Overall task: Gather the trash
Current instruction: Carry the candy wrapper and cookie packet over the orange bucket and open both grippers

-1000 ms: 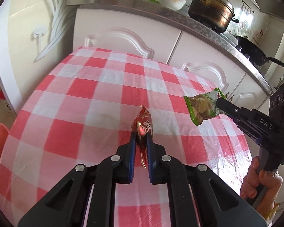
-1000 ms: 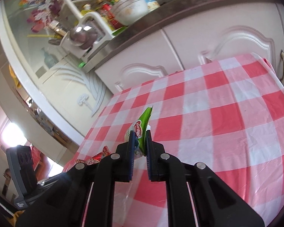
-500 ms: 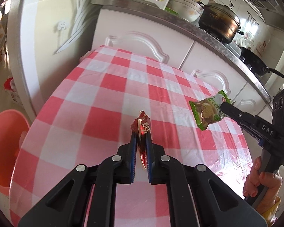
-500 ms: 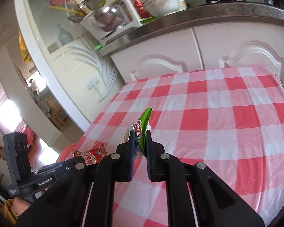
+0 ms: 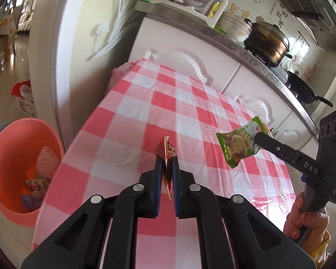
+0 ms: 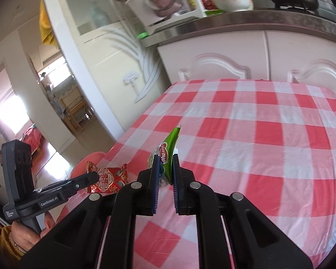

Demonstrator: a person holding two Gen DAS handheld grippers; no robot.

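Now both hand-held tools tilt downward above the checked table (image 5: 132,116). Left gripper (image 5: 167,164) is clamped on one red wrapper (image 5: 165,151), up off the cloth near the table's left edge. Right gripper (image 6: 163,163) pinches one green snack packet (image 6: 168,148), likewise lifted. Beside the table, one pink bin (image 5: 9,148) holds perhaps three scraps.
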